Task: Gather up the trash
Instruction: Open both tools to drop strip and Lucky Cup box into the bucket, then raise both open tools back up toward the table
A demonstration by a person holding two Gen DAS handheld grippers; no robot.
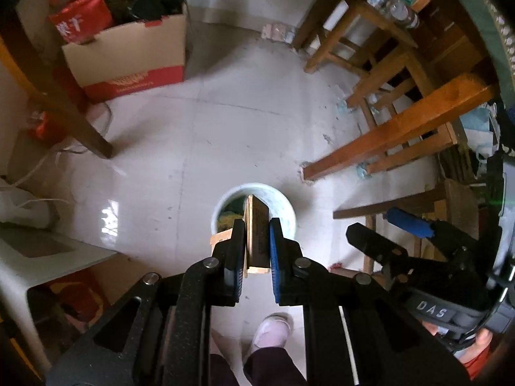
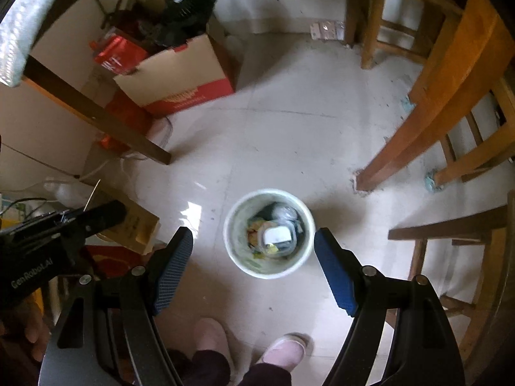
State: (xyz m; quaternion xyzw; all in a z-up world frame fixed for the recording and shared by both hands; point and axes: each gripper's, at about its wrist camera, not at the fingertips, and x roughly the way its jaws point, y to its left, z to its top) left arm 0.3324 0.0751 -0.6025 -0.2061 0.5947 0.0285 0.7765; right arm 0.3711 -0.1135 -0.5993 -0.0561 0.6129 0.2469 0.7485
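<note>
Left gripper: clamped on a flat cardboard box above the white bin.
Right gripper: jaws apart, holding nothing, over the bin.

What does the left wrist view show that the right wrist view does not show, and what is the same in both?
Only the left wrist view shows the left gripper shut on a flat cardboard box, held above the white bin, so most of the bin's inside is hidden.

Only the right wrist view shows the right gripper open and empty, and the bin's contents: a white container among wrappers.

Both show the bin on the tiled floor, the large carton and pink slippers.
</note>
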